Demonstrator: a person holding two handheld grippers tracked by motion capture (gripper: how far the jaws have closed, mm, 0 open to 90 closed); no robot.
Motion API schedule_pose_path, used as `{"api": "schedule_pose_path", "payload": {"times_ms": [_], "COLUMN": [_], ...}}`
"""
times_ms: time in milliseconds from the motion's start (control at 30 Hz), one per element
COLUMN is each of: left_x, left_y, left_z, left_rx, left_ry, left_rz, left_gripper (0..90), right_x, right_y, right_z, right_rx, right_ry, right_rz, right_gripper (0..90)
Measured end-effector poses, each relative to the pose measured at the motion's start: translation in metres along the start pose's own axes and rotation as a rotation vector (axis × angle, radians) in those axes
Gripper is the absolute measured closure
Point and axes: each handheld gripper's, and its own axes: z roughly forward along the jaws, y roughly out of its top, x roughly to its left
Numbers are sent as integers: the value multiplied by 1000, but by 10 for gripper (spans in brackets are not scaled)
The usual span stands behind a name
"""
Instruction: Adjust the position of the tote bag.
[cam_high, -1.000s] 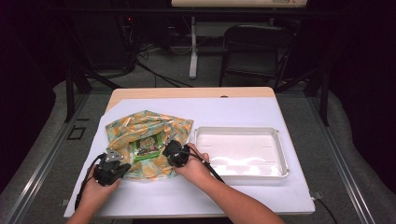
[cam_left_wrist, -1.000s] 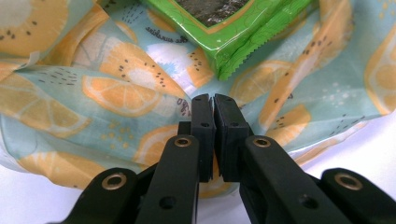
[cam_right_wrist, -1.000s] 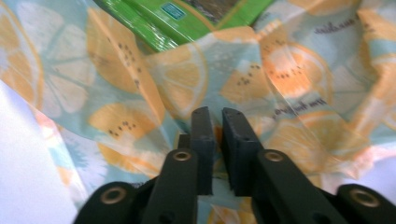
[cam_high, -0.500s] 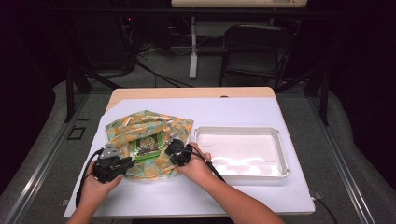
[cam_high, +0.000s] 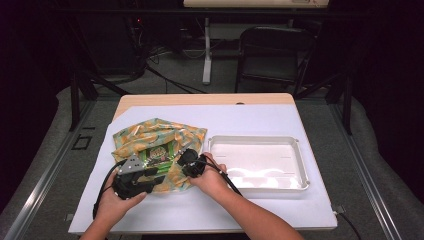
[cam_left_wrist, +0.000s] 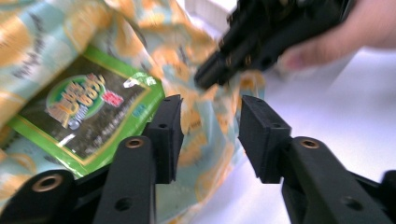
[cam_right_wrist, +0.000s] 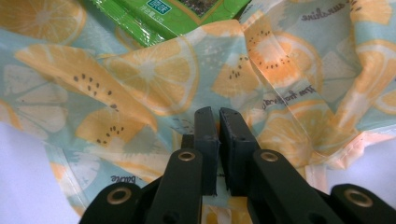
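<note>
High view: a person sits at a white-covered table (cam_high: 260, 120) with a two-jaw gripper in each hand, both working at a cloth (cam_high: 150, 137) printed with orange slices that lies spread on the table's left half. On the cloth sits a green snack packet (cam_high: 159, 153), partly wrapped by the folds around it.

The left gripper (cam_high: 150, 175) has just been opening its jaws. A second ago it was clenched at the cloth's near edge; now, in the left gripper view, its two black pads stand well apart with cloth (cam_left_wrist: 205, 135) seen in the gap but no longer pressed. The gripper has also lifted away a little from the edge it held. So that corner of the cloth is released, and I judge the left hand is free to take a new hold, perhaps on another flap to fold over the packet (cam_left_wrist: 88, 116).

The right gripper (cam_high: 184, 161) keeps its place. In the right gripper view its jaws (cam_right_wrist: 218, 116) are nearly closed on a pinch of the cloth (cam_right_wrist: 149, 70) just below the packet (cam_right_wrist: 173, 14), so it is grasping the cloth and pinning that fold.

To the right of the cloth, just beside it, a white tray (cam_high: 300, 165) lies flat on the table. Nothing is in it; its floor is bare. The packet is thus on the cloth, not in the tray, and the wrapping or unwrapping looks unfinished.
</note>
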Motion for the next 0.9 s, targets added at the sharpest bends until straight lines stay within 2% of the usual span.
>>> {"api": "schedule_pose_path", "payload": {"times_ms": [100, 167, 233, 367, 533, 733, 900], "left_x": [-1, 1, 3, 4, 5, 4, 4], "left_y": [-8, -14, -20, -26, -33, -36, -36], "left_z": [5, 7, 9, 16, 27, 32, 33], "left_rx": [64, 85, 104, 157, 216, 225, 217], "left_ry": [80, 98, 114, 158, 165, 161, 158], "left_rz": [39, 31, 27, 50, 67, 66, 70], "left_gripper": [749, 843, 884, 900, 900, 900, 900], "right_x": [0, 0, 0, 0, 1, 0, 2], "right_y": [0, 0, 0, 0, 0, -1, 0], "right_z": [0, -1, -2, -2, -2, -2, -3], "right_rx": [-1, 11, 18, 26, 23, 18, 2], "right_ry": [-1, -3, -8, -7, -12, -10, 2], "right_rz": [2, -9, -12, -21, -29, -16, 0], "right_gripper": [861, 861, 861, 864, 877, 880, 847]}}
